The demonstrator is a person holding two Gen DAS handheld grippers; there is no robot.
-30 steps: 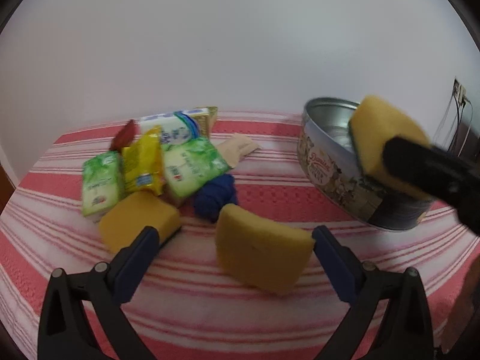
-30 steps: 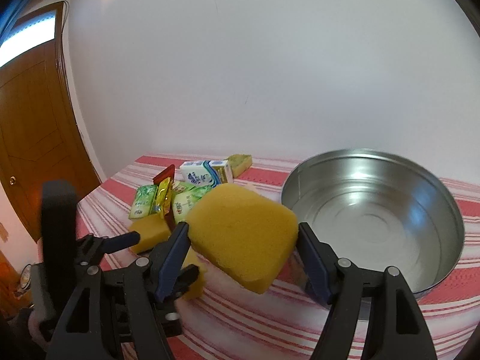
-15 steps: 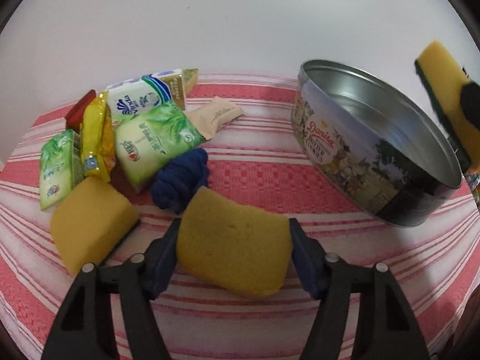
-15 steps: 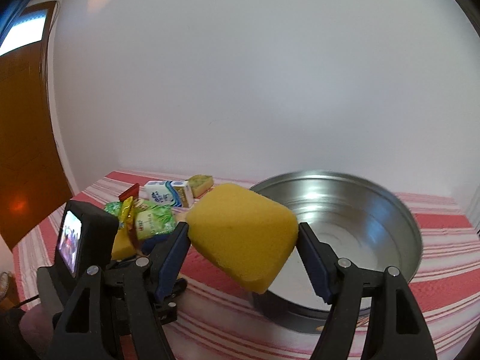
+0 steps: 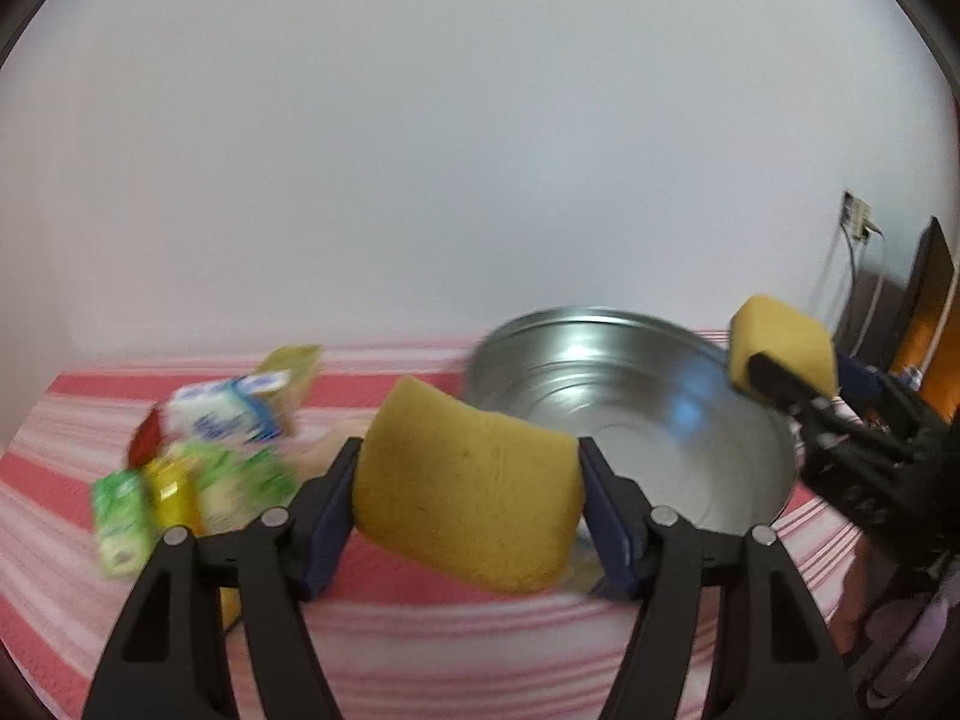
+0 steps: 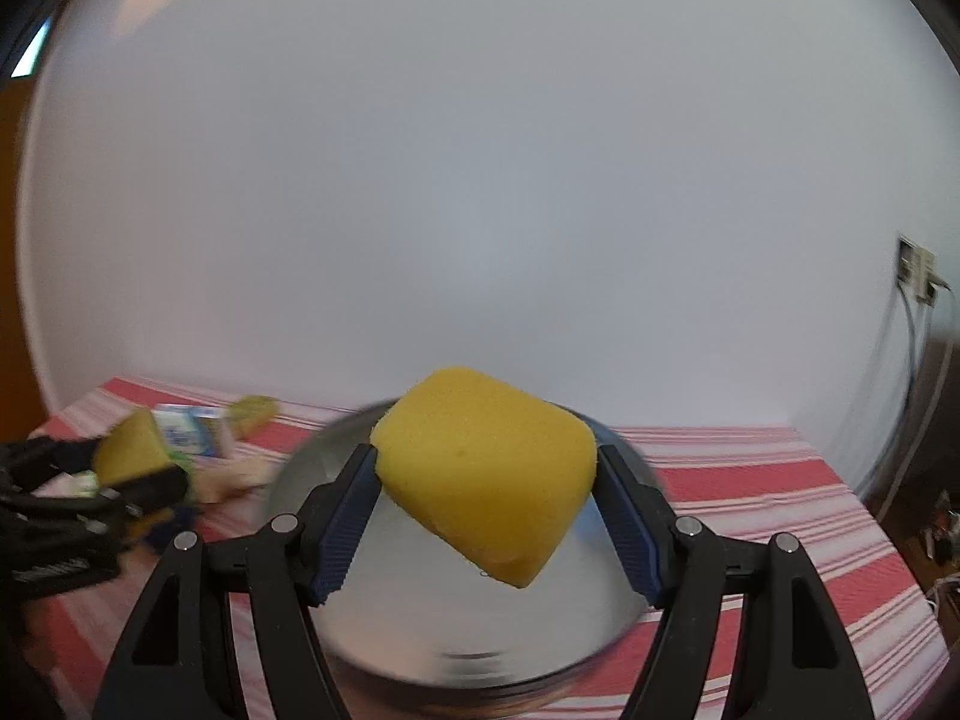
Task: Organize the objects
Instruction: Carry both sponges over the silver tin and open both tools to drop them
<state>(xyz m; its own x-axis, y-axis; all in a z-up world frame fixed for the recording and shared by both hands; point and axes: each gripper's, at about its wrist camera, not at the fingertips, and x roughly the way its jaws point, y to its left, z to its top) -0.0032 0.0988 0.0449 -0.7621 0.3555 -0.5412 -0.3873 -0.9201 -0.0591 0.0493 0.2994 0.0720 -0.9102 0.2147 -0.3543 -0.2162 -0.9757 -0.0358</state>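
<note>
Both sets of fingers clamp a yellow sponge (image 5: 468,486) and a second sponge (image 6: 486,471) over the tin (image 5: 630,414); soft foam (squashed between them) could spring out beside it.

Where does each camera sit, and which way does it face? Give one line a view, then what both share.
Left wrist: sits on the left gripper, looking forward over its yellow sponge block at the round silver metal tin; the right gripper shows at right.
Right wrist: sits on the right gripper, facing its own yellow sponge above the tin; the left gripper shows at left.
Shared: the tin, both sponges, the red-striped tablecloth.
</note>
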